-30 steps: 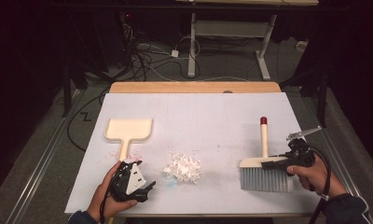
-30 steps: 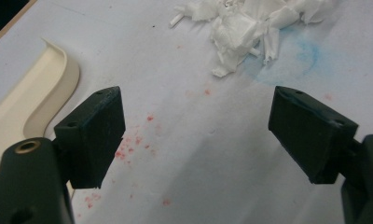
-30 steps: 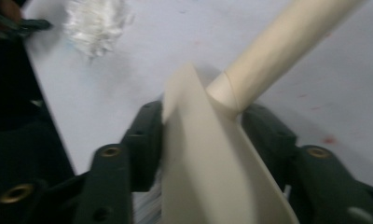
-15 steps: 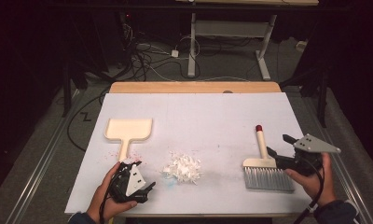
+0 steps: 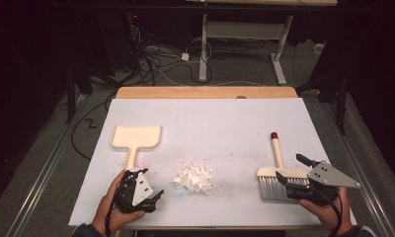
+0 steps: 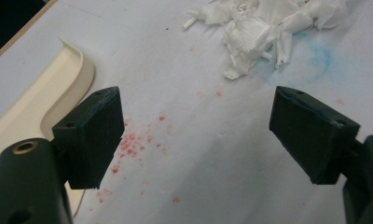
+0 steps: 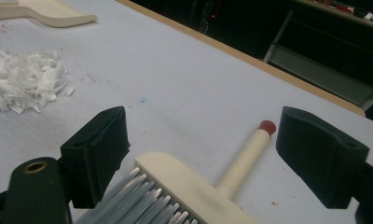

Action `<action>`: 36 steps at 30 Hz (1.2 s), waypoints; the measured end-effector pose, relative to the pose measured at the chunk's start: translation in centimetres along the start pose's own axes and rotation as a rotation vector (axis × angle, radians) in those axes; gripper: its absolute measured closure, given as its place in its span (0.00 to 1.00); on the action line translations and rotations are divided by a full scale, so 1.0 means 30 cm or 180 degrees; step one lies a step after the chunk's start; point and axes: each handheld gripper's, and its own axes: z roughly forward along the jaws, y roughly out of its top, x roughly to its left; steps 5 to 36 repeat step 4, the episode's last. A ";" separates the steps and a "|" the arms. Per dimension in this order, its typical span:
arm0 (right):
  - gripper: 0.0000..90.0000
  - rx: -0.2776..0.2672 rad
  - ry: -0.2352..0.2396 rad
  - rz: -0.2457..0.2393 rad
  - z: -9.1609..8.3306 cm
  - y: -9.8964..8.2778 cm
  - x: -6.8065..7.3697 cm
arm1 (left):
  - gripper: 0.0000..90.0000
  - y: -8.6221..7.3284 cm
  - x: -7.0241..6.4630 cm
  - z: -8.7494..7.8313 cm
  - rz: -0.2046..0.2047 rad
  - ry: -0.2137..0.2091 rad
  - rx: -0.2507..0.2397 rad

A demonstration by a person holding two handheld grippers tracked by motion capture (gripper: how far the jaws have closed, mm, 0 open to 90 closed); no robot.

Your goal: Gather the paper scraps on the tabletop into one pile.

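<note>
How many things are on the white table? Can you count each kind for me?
Dustpan: 1
Brush: 1
Pile of white paper scraps: 1
Grippers: 2, the left gripper and the right gripper, each held in a hand, both open
Total: 5

Left gripper point(image 5: 136, 192): black body, white plate, blocky black jaws with small holes, brass-ringed screw hole. Right gripper point(image 5: 304, 183): grey three-cornered plate, black cable. Dark sleeves.
</note>
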 end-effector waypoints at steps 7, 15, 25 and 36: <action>0.20 0.0007 -0.0004 -0.0042 0.003 -0.008 0.009 | 0.19 0.003 0.001 0.005 0.0000 -0.0003 0.0009; 0.20 0.0007 -0.0004 -0.0042 0.003 -0.008 0.009 | 0.19 0.003 0.001 0.005 0.0000 -0.0003 0.0009; 0.20 0.0007 -0.0004 -0.0042 0.003 -0.008 0.009 | 0.19 0.003 0.001 0.005 0.0000 -0.0003 0.0009; 0.20 0.0007 -0.0004 -0.0042 0.003 -0.008 0.009 | 0.19 0.003 0.001 0.005 0.0000 -0.0003 0.0009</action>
